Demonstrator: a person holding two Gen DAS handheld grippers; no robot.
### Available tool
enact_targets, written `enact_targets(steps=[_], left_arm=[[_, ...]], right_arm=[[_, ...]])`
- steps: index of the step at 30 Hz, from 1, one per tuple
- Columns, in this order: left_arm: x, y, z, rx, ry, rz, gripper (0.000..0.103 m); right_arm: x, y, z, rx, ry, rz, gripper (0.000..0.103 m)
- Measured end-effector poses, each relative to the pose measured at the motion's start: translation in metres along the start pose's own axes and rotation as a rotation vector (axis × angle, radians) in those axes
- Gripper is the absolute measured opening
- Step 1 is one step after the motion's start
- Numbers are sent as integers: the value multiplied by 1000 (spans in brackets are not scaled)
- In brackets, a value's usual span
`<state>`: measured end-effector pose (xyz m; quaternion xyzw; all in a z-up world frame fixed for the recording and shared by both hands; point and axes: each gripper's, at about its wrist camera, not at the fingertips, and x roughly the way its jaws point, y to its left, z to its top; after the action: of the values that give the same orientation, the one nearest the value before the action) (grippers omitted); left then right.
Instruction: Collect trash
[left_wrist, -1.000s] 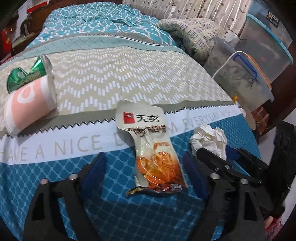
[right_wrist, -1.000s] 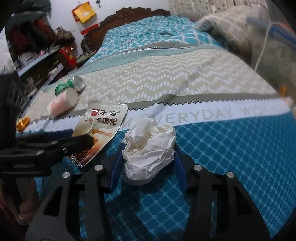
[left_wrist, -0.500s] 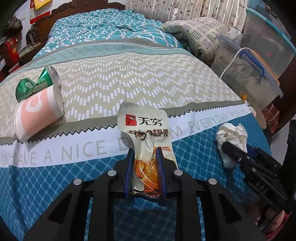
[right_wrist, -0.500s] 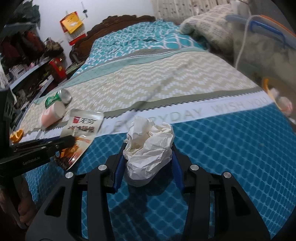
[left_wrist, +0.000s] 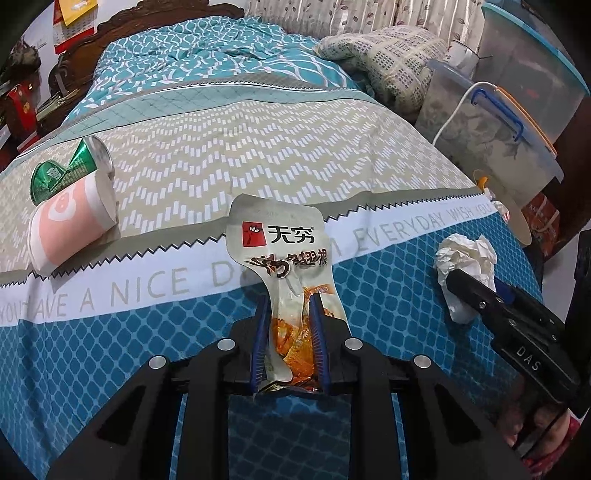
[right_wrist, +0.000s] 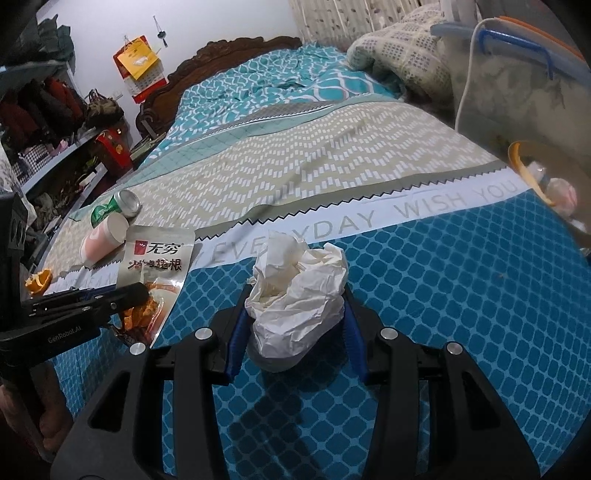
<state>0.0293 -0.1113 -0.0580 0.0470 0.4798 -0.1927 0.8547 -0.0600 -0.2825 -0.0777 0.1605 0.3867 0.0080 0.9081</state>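
My left gripper (left_wrist: 288, 306) is shut on the lower end of a snack wrapper (left_wrist: 284, 243) with red and black print, lifted a little off the bed. My right gripper (right_wrist: 293, 299) is shut on a crumpled white tissue wad (right_wrist: 295, 291), raised off the blue cover. The tissue also shows in the left wrist view (left_wrist: 465, 266), and the wrapper in the right wrist view (right_wrist: 155, 258). A pink paper cup (left_wrist: 70, 225) and a crushed green can (left_wrist: 66, 170) lie on the bed at the left. An orange peel (right_wrist: 38, 280) lies near the bed's left edge.
The bed (left_wrist: 221, 147) has a patterned cover, a folded grey blanket (left_wrist: 384, 62) at the far right. Clear plastic storage bins (left_wrist: 491, 136) stand along the right side. A bin with an orange rim (right_wrist: 546, 177) sits at the bed's right edge. Cluttered shelves (right_wrist: 48, 122) are left.
My left gripper closed on the wrapper's lower end and lifted it. My right gripper tightened on the tissue wad and raised it off the bed.
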Motion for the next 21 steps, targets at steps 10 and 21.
enact_targets(steps=[10,21], left_arm=[[4,-31,-4,39,55,-196,18],[12,-83,-17,156,85,-223,50]], right_arm=[[-23,-33,-17,44,-14,-59,48],[-56,-69,-31,104,-94,-98,73]])
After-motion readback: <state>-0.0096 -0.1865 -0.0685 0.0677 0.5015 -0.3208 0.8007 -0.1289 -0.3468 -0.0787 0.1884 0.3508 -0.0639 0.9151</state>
